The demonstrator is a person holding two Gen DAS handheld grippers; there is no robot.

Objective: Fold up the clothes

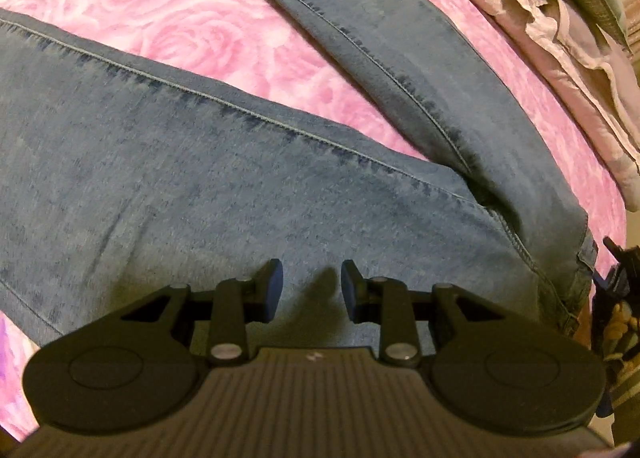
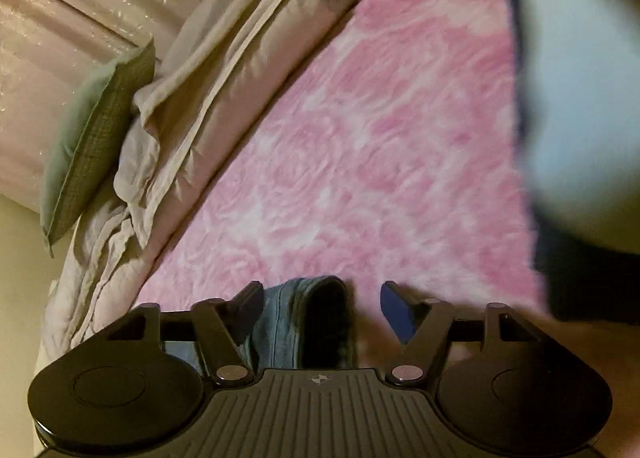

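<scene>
the bed (image 1: 168, 10), under a pink rose-print cover, is the work surface, with a rumpled pale blanket (image 1: 560, 42) bunched along its 1 to 3 o'clock edge in the left wrist view and a grey-green pillow (image 2: 84, 142) propped beyond it at 9 o'clock in the right wrist view. the jeans (image 1: 208, 186) lie spread across the cover, legs parted in a v that opens toward 11 o'clock and joins at the crotch near 3 o'clock, the waist end running off toward 4 o'clock.

as i judge it, this is an early step: bringing one leg over the other, not yet done since the legs lie apart. the next move seems to call for a firm pinch on the denim edge at the right side, then a carry across toward the far leg while the left side pins the cloth flat.

the left gripper (image 1: 311, 290) hangs over the near leg at 6 o'clock, jaws a modest way apart, nothing between them; whether the tips touch the denim i cannot tell. the right gripper (image 2: 320, 310) has its jaws spread wide, with a bunched fold of denim (image 2: 304, 322) standing between them, lying against the left finger (image 2: 244, 310) and clear of the blue pad (image 2: 396, 314) on the other, so it is not clamped. a blurred pale shape fills 2 o'clock there; i cannot tell what it is.
</scene>
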